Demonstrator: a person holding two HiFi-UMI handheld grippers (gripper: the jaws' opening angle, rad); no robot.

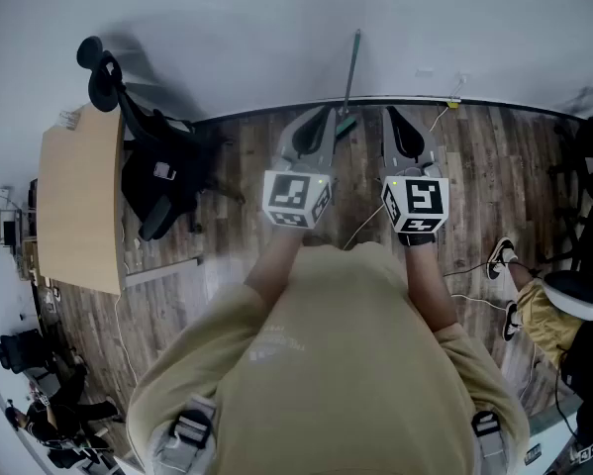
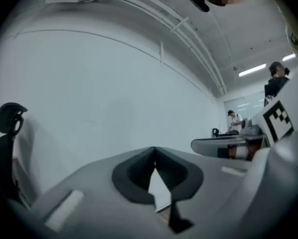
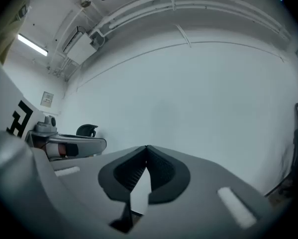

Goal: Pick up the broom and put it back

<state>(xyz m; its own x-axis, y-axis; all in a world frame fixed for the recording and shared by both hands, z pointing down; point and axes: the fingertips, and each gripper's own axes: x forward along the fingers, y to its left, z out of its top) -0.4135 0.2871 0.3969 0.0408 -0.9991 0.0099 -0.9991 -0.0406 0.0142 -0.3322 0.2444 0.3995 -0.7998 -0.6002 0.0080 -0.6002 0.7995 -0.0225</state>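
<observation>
The broom [image 1: 351, 72] leans upright against the white wall, its greenish head [image 1: 345, 125] resting on the wooden floor at the wall's foot. In the head view both grippers are held level, side by side, pointing at the wall. My left gripper [image 1: 325, 117] has its tips just left of the broom's head; my right gripper [image 1: 394, 117] is a little to the right of it. The broom does not show in either gripper view, only bare wall. My left gripper [image 2: 154, 149] and right gripper [image 3: 147, 147] each have their jaws meeting at the tip with nothing between them.
A black office chair [image 1: 152, 171] and a light wooden desk [image 1: 78, 201] stand to the left. Cables [image 1: 454, 277] trail over the floor at the right, beside a seated person's legs and sneakers [image 1: 504, 255]. People stand far off in the left gripper view.
</observation>
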